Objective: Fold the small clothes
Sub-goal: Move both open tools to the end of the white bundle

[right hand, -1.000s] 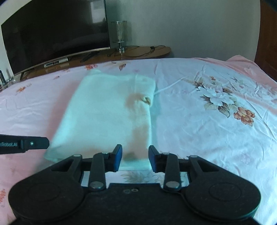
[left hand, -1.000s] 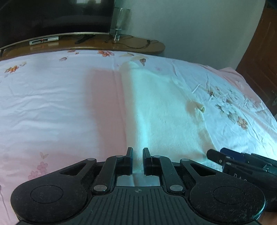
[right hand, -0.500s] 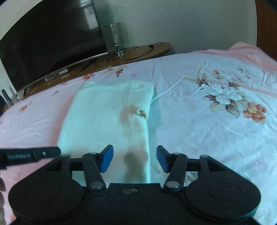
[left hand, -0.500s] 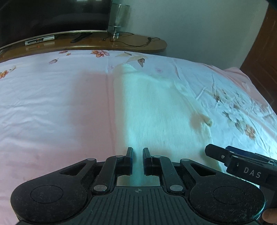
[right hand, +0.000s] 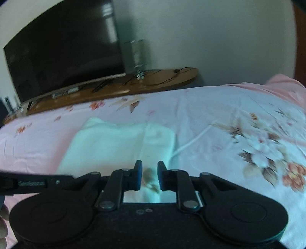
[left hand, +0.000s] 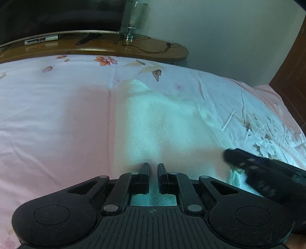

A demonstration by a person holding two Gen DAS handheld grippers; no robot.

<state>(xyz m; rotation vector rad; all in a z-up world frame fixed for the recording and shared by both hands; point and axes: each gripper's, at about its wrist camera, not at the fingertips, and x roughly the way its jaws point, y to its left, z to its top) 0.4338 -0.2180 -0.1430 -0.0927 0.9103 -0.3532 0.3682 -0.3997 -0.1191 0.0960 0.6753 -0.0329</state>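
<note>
A white knitted garment [left hand: 164,122] lies folded lengthwise on the pink floral bed sheet [left hand: 47,118]. My left gripper [left hand: 153,168] is shut on its near edge, with cloth showing between the fingers. The other gripper [left hand: 258,168] comes in from the right at the garment's near right corner. In the right wrist view the garment [right hand: 114,141] runs away from my right gripper [right hand: 149,166]. Its jaws are closing on the right-hand near edge, with cloth bearing a brownish mark between the pads. The left tool [right hand: 34,183] shows at the left edge.
Beyond the bed's far edge runs a wooden shelf [left hand: 114,47] with a glass lamp [left hand: 133,17], cables and small devices. A dark TV [right hand: 63,51] stands on it. A brown door [left hand: 294,63] is at the right. The sheet [right hand: 220,134] spreads right of the garment.
Both grippers have moved forward over the garment toward the shelf. The right jaws spread wide half a second ago and have now narrowed onto the cloth. The left jaws stayed shut.
</note>
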